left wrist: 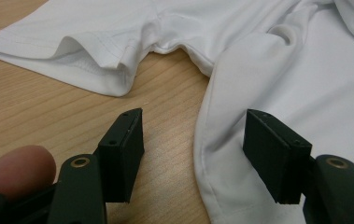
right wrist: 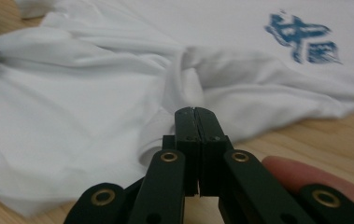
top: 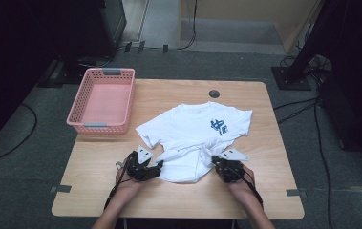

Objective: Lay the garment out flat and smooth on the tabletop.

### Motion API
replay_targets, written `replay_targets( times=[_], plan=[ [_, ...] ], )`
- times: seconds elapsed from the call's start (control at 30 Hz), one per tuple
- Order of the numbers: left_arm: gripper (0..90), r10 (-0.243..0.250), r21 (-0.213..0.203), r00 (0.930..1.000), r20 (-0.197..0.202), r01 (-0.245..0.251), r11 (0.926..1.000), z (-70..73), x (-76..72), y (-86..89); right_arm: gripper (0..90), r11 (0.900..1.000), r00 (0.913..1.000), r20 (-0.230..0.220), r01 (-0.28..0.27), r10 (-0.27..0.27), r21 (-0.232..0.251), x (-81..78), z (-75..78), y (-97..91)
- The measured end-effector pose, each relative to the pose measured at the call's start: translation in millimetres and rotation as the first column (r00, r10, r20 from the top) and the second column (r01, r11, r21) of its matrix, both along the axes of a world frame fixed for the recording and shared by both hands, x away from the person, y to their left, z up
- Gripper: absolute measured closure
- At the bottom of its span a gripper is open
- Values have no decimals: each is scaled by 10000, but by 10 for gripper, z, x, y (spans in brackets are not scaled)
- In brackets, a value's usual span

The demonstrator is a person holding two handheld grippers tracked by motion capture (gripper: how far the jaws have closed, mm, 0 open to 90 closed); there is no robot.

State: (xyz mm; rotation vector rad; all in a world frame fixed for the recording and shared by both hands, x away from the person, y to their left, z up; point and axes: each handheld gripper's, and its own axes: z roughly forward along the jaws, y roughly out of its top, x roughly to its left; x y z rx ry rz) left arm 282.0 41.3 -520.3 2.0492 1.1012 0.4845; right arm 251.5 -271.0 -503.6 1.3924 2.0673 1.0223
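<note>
Two grippers at near table edge: left gripper [left wrist: 193, 149] jaws apart astride the hem of one white T-shirt [top: 195, 133] mid-table, right gripper [right wrist: 197, 116] jaws together against its bunched cloth; one pink basket [top: 103, 101] far left.

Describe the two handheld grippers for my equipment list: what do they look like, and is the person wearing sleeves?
Both the left gripper and the right gripper are black, each with two flat rectangular jaws on hinged links with brass-coloured rivets. A grey three-cornered plate sits on top of each, and a dark cable trails back along each forearm. The forearms are bare; no sleeves show.
</note>
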Motion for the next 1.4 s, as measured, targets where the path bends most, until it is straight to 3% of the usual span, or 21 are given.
replay_targets(
  times=[0.1, 0.2, 0.3, 0.43, 0.53, 0.63, 0.73, 0.83, 0.97, 1.03, 1.1, 1.17, 1.23, 1.4],
  plan=[
    [389, -3, 0, 10000, -11, 3, 10000, 1, 1, 2, 900, 9994, 9993, -174, 332, -333, -32, -98, -25, -249],
    [389, 9, 19, 10000, 0, -9, 10000, 1, 2, -2, 900, 9972, 9971, -329, 694, -685, 266, -171, -21, -441],
    [389, 18, 52, 10000, 4, -18, 10000, 1, 5, -4, 900, 9978, 9981, -190, 592, -587, 309, -204, 21, -424],
    [389, 85, -40, 10000, 12, -85, 10000, 0, 7, 5, 900, 9995, 9995, -37, 325, -325, 3, -215, 81, -325],
    [389, 92, -121, 10000, -37, -92, 9999, 1, 8, 19, 899, 9989, 9988, -89, 478, -478, 27, -287, 115, -410],
    [389, 89, -180, 10000, -42, -90, 9998, 0, 10, 23, 900, 9973, 9976, -77, 679, -681, -289, -442, 115, -577],
    [388, 84, -78, 10000, -26, -85, 9999, 2, 3, 19, 900, 9948, 9953, -332, 891, -908, -488, -630, 78, -779],
    [387, 41, 54, 10000, -9, -41, 10000, 3, -14, 18, 900, 9938, 9919, -689, 1046, -1071, -385, -801, 31, -950],
    [378, 3, 4, 10000, 4, -3, 10000, -1, -70, 29, 896, 9962, 9903, -1138, 750, -796, -443, -973, -11, -1074],
    [375, -94, 14, 10000, 0, 94, 10000, 0, -104, 44, 838, 9978, 9897, -1303, 559, -601, -351, -1018, -18, -1119],
    [363, -333, -206, 9994, -111, 331, 9992, 1, -129, 65, 703, 9985, 9916, -1171, 553, -556, -52, -1026, 4, -1166],
    [332, -592, -647, 9978, -297, 571, 9963, 5, -122, 99, 626, 9963, 9954, -852, 502, -442, 698, -999, 63, -1209],
    [331, -382, -957, 9987, -339, 348, 9948, 20, -80, 124, 565, 9918, 9979, -483, 475, -420, 1183, -933, 142, -1217],
    [332, 202, -1173, 9998, 8, -200, 9929, 164, 93, 49, 503, 9908, 9970, 470, 553, -615, 1235, -601, 335, -1073]
  ],
)
